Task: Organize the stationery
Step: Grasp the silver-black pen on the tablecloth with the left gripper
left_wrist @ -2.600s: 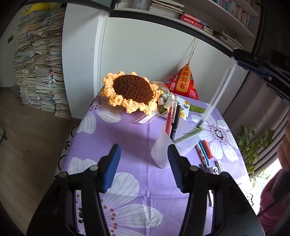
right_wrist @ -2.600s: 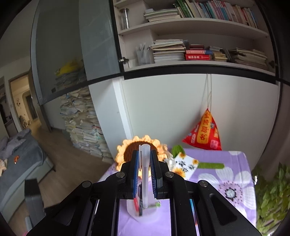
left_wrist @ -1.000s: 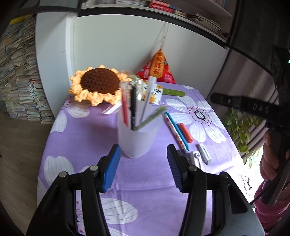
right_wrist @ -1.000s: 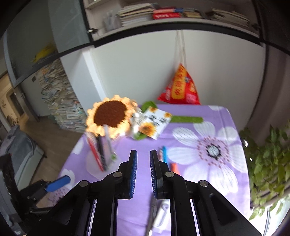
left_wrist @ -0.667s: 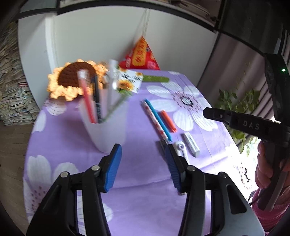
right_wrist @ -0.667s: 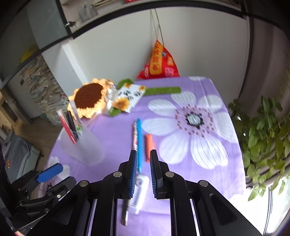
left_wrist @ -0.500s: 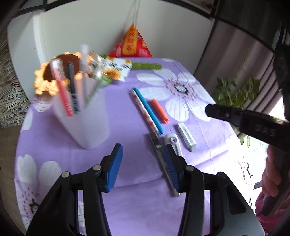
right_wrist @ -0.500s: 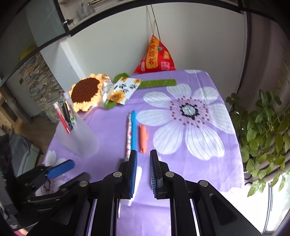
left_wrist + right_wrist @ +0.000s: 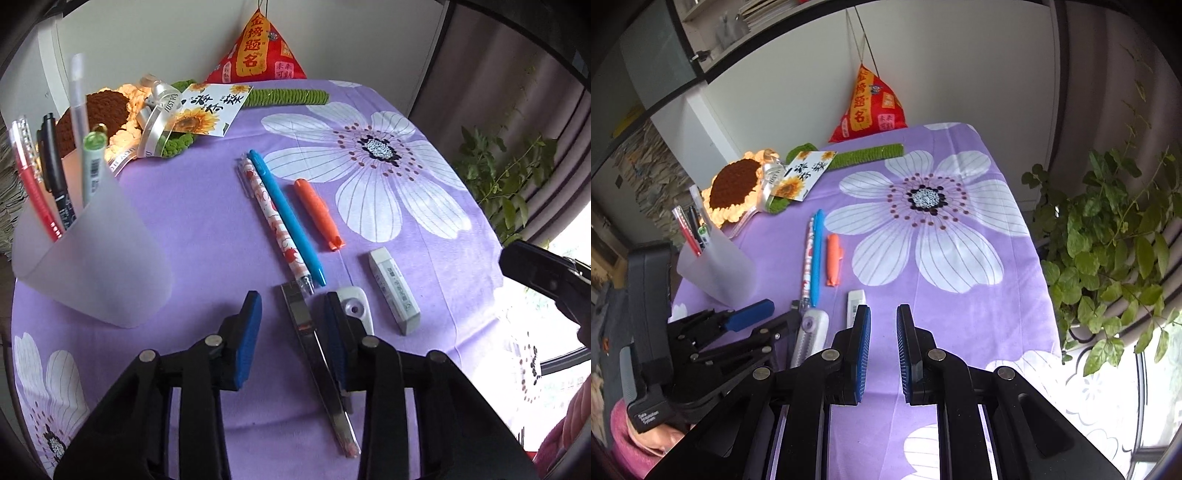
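Stationery lies scattered on a purple cloth [image 9: 207, 229] printed with big white flowers. In the left wrist view, a frosted cup [image 9: 92, 273] sits at the left of the frame, holding a red pen [image 9: 31, 184], a black pen [image 9: 53, 173], a clear pen [image 9: 78, 103] and a green-capped marker [image 9: 92, 162]. At the centre, a patterned pen [image 9: 275, 225] and a blue pen [image 9: 286, 216] lie side by side, touching. Just right of them is an orange marker [image 9: 319, 214], and lower right a white eraser [image 9: 393, 290].

The left gripper [image 9: 291, 317] fills the bottom of that frame, its blue-padded fingers spread wide and holding nothing. A metal ruler-like strip [image 9: 314, 354] runs between them; what it is exactly is hard to tell. A white correction tape [image 9: 354, 306] is partly hidden behind the right finger.

In the right wrist view, the right gripper [image 9: 882, 332] sits at the bottom centre, fingers set a narrow gap apart and empty, above bare cloth. The eraser [image 9: 855, 301] is partly covered by its left finger. The cup [image 9: 716, 269] stands at the middle left.

At the upper left of both frames are a crocheted sunflower [image 9: 733, 186], a sunflower card [image 9: 207, 109], and a red pouch [image 9: 870, 107] against the wall.
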The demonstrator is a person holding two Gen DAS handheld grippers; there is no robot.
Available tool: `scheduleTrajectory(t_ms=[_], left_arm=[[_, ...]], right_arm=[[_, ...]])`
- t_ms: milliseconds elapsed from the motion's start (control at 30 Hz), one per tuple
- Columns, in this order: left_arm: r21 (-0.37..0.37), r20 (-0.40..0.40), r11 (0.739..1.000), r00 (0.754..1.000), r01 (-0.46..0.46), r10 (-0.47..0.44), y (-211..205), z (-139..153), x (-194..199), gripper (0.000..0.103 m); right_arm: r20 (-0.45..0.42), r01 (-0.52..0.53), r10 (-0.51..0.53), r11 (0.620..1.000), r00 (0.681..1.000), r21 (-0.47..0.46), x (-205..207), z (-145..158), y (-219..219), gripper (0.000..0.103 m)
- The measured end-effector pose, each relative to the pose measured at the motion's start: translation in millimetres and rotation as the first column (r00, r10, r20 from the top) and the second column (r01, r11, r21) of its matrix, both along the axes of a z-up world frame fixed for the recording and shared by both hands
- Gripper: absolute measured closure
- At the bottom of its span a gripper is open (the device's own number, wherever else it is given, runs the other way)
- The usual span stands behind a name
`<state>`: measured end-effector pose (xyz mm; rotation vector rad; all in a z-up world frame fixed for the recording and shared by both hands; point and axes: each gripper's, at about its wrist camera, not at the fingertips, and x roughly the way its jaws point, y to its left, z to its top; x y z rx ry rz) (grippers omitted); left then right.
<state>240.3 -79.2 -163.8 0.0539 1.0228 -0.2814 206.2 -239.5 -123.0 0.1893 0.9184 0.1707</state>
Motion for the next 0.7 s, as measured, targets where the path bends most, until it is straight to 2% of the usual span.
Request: scheduleTrajectory(t_ms=[167, 233, 333, 533, 700], left_arm=[[0.012, -0.022, 1.0, 1.0, -0.021, 0.021, -0.9, -9.7, 8.8, 0.073], [0.02, -0.018, 1.0, 1.0, -0.014, 0.015, -2.0, -9.8, 8.9, 0.085], [-0.024, -0.044, 1.0, 0.999, -0.007, 0.006, 2.3, -9.9, 8.1, 0.094], [-0.056, -0.037, 0.998, 0.999, -0.033, 0.031, 24.6, -1.7, -4.6, 0.094], [-0.089, 0.015, 0.995, 0.999, -0.042, 0.044, 44.8, 18.4, -23.7, 0.094]], right_arm=[[-0.006, -0.001, 0.001, 1.0, 1.0, 0.004, 2.2, -2.5, -2.5, 0.09], [-0.008, -0.007, 0.007, 1.0, 1.0, 0.003, 3.2, -2.9, -1.1, 0.09], [-0.013, -0.014, 0.014, 1.0, 1.0, 0.0, 5.4, -4.2, 1.2, 0.09], [-0.018, -0.032, 0.032, 0.999, 0.999, -0.007, 8.2, -4.8, 8.0, 0.09], [-0.03, -0.063, 0.063, 0.998, 0.998, -0.015, 16.9, -6.1, 23.0, 0.09]])
